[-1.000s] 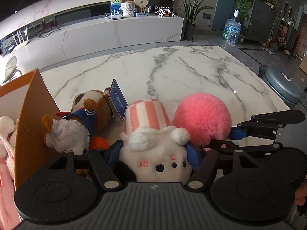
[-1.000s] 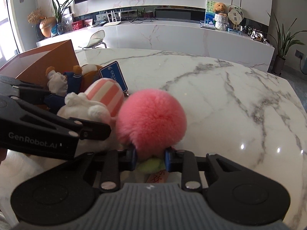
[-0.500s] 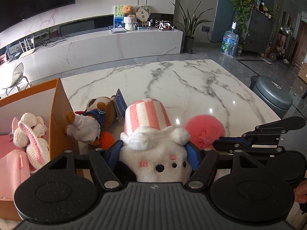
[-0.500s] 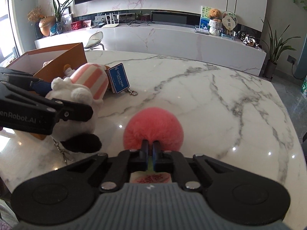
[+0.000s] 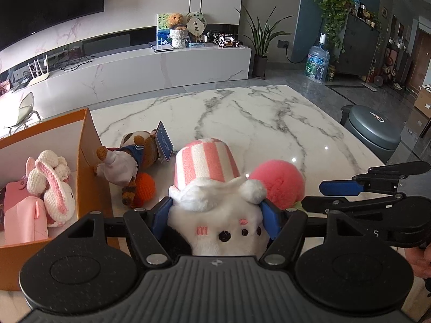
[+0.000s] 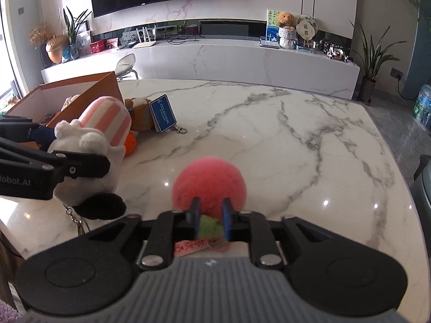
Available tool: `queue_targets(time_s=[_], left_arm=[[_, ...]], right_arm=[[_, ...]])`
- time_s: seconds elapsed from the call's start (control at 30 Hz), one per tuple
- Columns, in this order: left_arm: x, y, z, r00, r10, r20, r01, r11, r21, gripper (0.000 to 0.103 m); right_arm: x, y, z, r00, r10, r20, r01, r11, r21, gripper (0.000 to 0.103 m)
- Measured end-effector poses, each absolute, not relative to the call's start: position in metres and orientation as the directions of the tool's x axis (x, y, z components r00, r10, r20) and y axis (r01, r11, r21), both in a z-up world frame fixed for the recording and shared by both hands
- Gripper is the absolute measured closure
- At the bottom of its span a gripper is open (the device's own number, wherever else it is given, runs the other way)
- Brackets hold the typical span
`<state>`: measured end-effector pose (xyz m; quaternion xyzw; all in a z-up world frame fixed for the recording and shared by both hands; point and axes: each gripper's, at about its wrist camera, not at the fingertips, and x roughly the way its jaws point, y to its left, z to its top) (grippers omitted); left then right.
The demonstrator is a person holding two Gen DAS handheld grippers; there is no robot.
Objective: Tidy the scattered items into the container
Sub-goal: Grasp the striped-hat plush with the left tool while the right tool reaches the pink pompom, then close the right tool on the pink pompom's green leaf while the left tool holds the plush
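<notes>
the left gripper [image 5: 216,212] clenched a white plush with a pink-striped hat [image 5: 215,210] for the orange cardboard box [image 5: 89,161]; the right gripper [image 6: 211,216] pinched a fluffy pink pompom's [image 6: 208,181] green stem.

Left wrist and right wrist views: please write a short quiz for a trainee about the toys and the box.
1. True or false: the left gripper has its jaws shut on the white plush.
2. Where is the crochet bunny? A: on the table. B: inside the orange box. C: in the right gripper.
3. Fill in: the pompom in front of the right gripper is ____ in colour.
Key: 1 true; 2 B; 3 pink.
</notes>
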<state>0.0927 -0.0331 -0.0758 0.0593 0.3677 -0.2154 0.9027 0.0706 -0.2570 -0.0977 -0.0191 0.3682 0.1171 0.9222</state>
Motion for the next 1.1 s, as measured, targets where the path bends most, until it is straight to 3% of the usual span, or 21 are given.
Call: queue_targets(time_s=[0.13,0.37,0.43,0.5,0.6,1.1], left_arm=[[0.09,-0.036,-0.079,0.628,-0.347,-0.696,0.438,0.897,-0.052,0.023],[0.09,-0.034,-0.08,0.63,-0.34,-0.698,0.433,0.9,-0.047,0.023],[0.091,-0.033,-0.081,0.629,-0.336,-0.701,0.429,0.902,-0.047,0.023],[0.093,-0.032,-0.083,0.628,-0.333,-0.704,0.426,0.904,-0.047,0.023],[0.095,-0.032,-0.085,0.624,-0.331,-0.708,0.425,0.904,-0.047,0.023],[0.086,-0.021,-0.066,0.662,-0.338,-0.669,0.415,0.908,-0.047,0.023]], right_arm=[[0.067,-0.257,-0.109,0.681,0.209,-0.701,-0.215,0.973,0.082,0.059],[0.083,-0.249,-0.128,0.67,0.194,-0.717,-0.197,0.977,0.081,0.059],[0.087,-0.249,-0.132,0.66,0.198,-0.725,-0.195,0.977,0.089,0.062],[0.09,-0.249,-0.136,0.65,0.202,-0.732,-0.194,0.976,0.097,0.082],[0.091,-0.25,-0.138,0.651,0.207,-0.73,-0.193,0.976,0.105,0.098],[0.07,-0.233,-0.089,0.757,0.221,-0.614,-0.28,0.96,0.0,0.102]])
